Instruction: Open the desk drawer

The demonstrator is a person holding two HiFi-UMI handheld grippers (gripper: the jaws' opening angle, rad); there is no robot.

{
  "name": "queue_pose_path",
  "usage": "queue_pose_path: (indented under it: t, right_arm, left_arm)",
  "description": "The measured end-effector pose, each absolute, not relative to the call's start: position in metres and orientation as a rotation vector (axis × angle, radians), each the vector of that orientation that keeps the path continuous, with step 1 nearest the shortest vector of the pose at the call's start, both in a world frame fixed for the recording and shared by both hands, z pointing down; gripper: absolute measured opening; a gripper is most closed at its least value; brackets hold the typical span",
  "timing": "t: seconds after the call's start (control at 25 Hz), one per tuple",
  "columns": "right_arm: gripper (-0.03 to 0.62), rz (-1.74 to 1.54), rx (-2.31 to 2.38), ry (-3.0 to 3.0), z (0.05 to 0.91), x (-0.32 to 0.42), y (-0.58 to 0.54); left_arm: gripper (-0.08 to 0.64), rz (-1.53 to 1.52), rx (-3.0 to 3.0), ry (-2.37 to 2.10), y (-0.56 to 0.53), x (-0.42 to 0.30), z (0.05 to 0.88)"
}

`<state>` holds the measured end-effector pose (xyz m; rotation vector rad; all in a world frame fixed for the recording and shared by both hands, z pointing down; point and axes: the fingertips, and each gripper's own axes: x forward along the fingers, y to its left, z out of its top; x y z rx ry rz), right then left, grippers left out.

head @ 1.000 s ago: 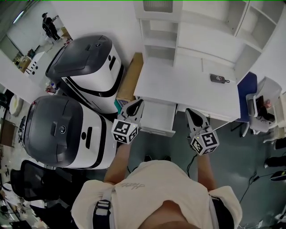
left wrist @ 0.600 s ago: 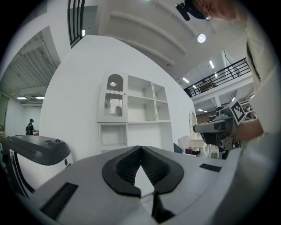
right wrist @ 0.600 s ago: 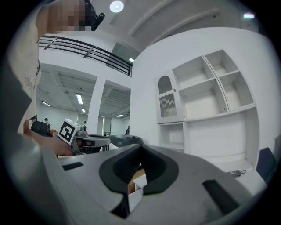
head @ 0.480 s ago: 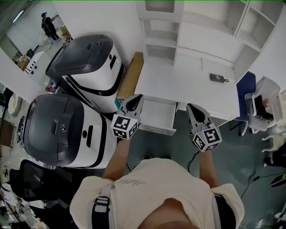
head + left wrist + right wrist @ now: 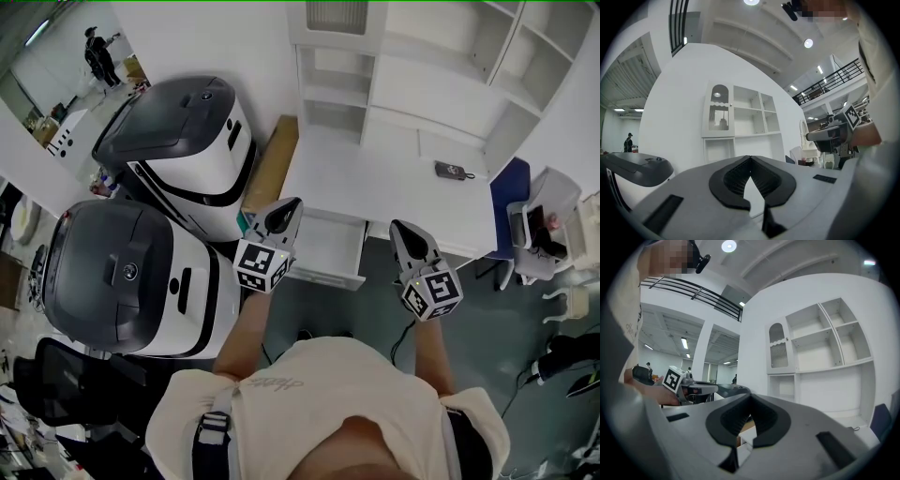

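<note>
In the head view a white desk (image 5: 394, 178) has its left drawer (image 5: 323, 246) pulled out, and the drawer looks empty. My left gripper (image 5: 287, 211) hovers over the drawer's left front corner, jaws shut with nothing between them. My right gripper (image 5: 401, 231) hangs just right of the drawer, in front of the desk edge, also shut and empty. In the left gripper view the left gripper (image 5: 750, 160) points level at the white shelf unit (image 5: 740, 122). The right gripper (image 5: 750, 398) shows its pads closed together in its own view.
Two large grey-topped white machines (image 5: 178, 141) (image 5: 122, 272) stand left of the desk. A cardboard box (image 5: 272, 164) leans between them and the desk. A small black device (image 5: 450, 171) lies on the desktop. A blue chair (image 5: 502, 202) sits at the right. Open shelves (image 5: 412, 56) rise behind the desk.
Both grippers have risen a little in front of the desk. The drawer stays pulled out as before.
</note>
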<state>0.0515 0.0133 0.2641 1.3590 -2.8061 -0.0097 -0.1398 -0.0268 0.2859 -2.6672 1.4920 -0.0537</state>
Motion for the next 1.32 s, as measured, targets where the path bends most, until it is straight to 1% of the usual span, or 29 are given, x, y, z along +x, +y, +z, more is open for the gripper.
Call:
queue_pose_path:
  t: [0.56, 1.32]
  right_arm:
    - [-0.003, -0.013, 1.313, -2.812, 0.275, 0.040, 0.020]
    - [-0.003, 0.032, 1.344, -2.787, 0.292, 0.059, 0.026]
  left_arm:
    - [0.005, -0.069, -2.693, 1.520, -0.025, -0.142, 0.303]
    - [0.005, -0.081, -2.734, 1.494, -0.020, -0.126, 0.318]
